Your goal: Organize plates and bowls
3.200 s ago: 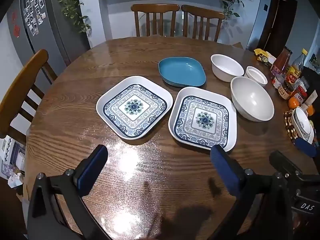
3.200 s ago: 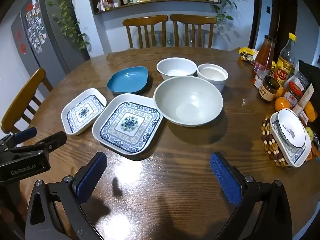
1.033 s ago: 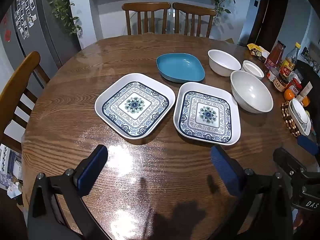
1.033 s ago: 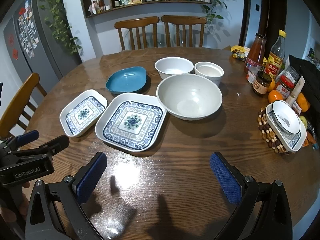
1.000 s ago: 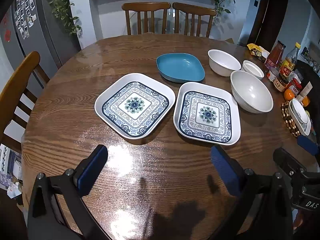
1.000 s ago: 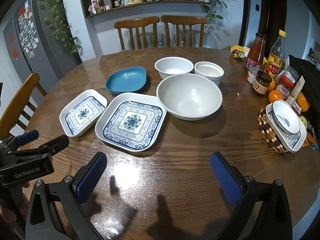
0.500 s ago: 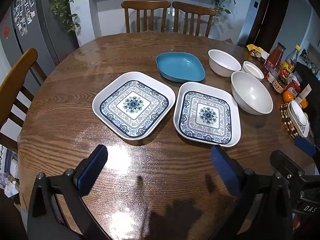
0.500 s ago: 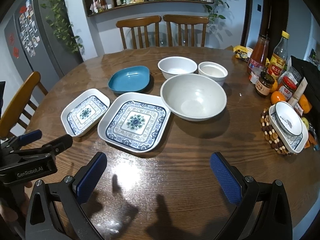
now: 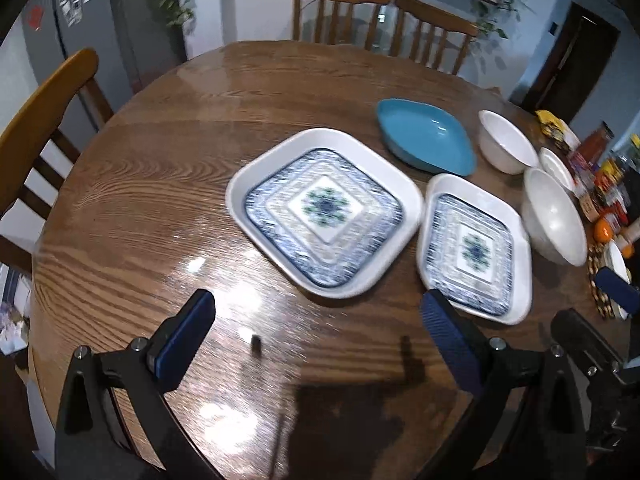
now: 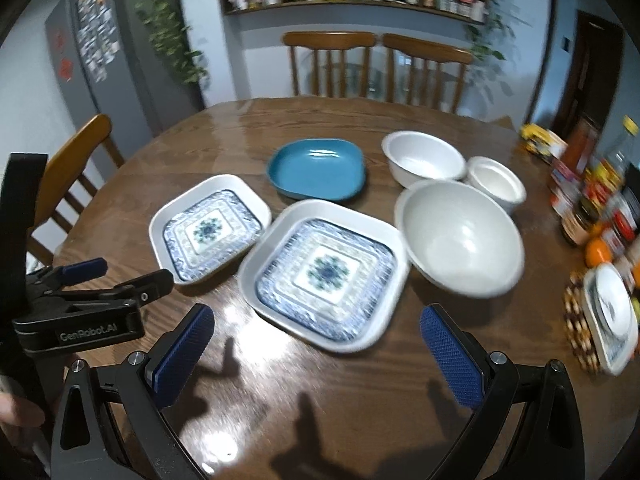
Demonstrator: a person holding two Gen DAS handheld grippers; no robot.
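Two square white plates with blue patterns lie side by side on the round wooden table (image 9: pixel 152 208): the left plate (image 9: pixel 324 212) (image 10: pixel 210 228) and the right plate (image 9: pixel 474 248) (image 10: pixel 324 276). Behind them sits a blue dish (image 9: pixel 426 136) (image 10: pixel 316 170). To its right stand a medium white bowl (image 10: pixel 422 158), a small white bowl (image 10: pixel 496 184) and a large white bowl (image 10: pixel 458 238). My left gripper (image 9: pixel 316 308) hovers open just short of the left plate. My right gripper (image 10: pixel 316 316) is open in front of the right plate. Neither holds anything.
Bottles and jars (image 10: pixel 592 184), an orange (image 10: pixel 598 250) and a small dish on a beaded trivet (image 10: pixel 608 312) crowd the table's right edge. Two chairs (image 10: pixel 332 60) stand at the far side, another chair (image 9: pixel 44 108) at the left. Bare wood lies left of the plates.
Both grippers have moved forward, closer to the plates, and the views are motion-blurred. The left view has swung so the plates sit further right. No dish has moved.
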